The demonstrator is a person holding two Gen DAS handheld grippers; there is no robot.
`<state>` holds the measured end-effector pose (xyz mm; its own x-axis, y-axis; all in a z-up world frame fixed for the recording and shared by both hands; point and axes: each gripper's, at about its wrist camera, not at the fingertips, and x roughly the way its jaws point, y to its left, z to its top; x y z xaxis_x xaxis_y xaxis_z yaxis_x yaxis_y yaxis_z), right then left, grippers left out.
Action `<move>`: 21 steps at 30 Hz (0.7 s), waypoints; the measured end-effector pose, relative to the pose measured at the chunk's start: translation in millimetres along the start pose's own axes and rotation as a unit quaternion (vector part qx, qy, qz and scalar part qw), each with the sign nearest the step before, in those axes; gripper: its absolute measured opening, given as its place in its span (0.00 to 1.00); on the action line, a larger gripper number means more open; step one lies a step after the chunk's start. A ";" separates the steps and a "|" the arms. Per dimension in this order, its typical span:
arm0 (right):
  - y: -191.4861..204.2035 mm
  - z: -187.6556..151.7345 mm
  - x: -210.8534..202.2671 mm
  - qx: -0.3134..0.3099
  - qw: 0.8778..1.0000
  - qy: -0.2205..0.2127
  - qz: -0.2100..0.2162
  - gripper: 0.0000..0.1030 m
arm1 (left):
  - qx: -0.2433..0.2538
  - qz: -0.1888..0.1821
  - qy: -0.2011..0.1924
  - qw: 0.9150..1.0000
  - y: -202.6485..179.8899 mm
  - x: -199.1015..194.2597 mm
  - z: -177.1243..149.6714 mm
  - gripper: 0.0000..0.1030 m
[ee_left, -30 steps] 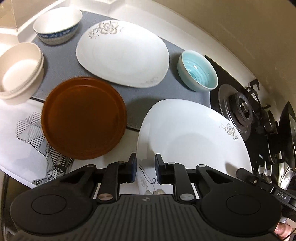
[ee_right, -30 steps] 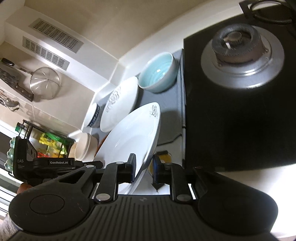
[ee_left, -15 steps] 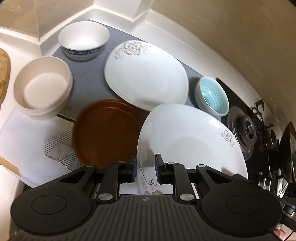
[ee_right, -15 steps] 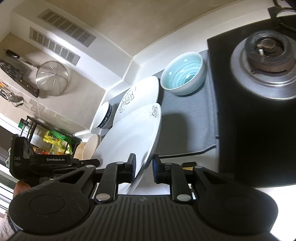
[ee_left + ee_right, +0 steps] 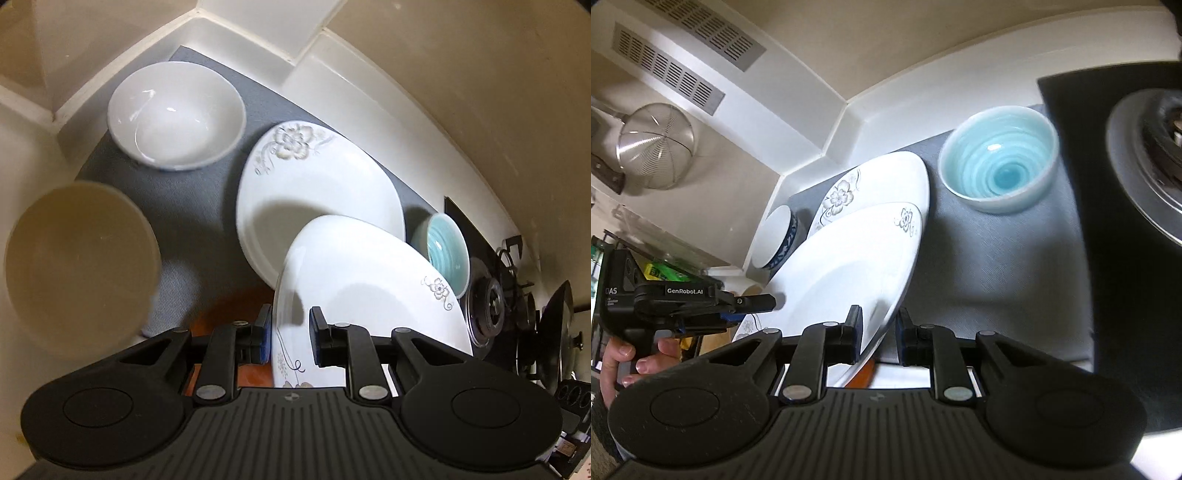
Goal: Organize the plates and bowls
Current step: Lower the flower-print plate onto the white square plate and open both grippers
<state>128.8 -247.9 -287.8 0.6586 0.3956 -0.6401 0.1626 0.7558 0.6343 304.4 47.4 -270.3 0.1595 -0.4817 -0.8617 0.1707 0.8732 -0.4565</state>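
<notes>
Both grippers grip one white flower-print plate [image 5: 362, 280] by opposite rims and hold it in the air, tilted. My left gripper [image 5: 290, 338] is shut on its near rim. My right gripper [image 5: 878, 334] is shut on the other rim of the plate [image 5: 846, 273]. The held plate partly overlaps a second white flower-print plate [image 5: 317, 184] lying on the grey mat [image 5: 192, 206]. The left gripper also shows in the right wrist view [image 5: 753, 308]. An orange plate [image 5: 236, 306] lies below, mostly hidden.
A white bowl with a blue pattern [image 5: 175, 114] stands at the mat's far corner. A beige bowl [image 5: 74, 266] is at the left. A light blue bowl [image 5: 997, 166] stands by the black stove [image 5: 1126, 184]. Walls close the corner behind.
Both grippers have carried the held plate up and toward the back corner, over the orange plate and onto the edge of the second white plate. The light blue bowl looks nearer on the right.
</notes>
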 end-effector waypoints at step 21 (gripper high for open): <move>14.6 17.7 81.5 0.051 0.992 -0.030 -0.112 0.17 | 0.090 0.002 0.045 0.995 24.0 36.0 55.4 0.20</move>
<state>197.8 -213.8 -323.0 0.6400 0.1895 -0.7446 0.3809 0.7633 0.5217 368.1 46.9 -300.0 0.0736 -0.4622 -0.8837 0.3427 0.8439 -0.4128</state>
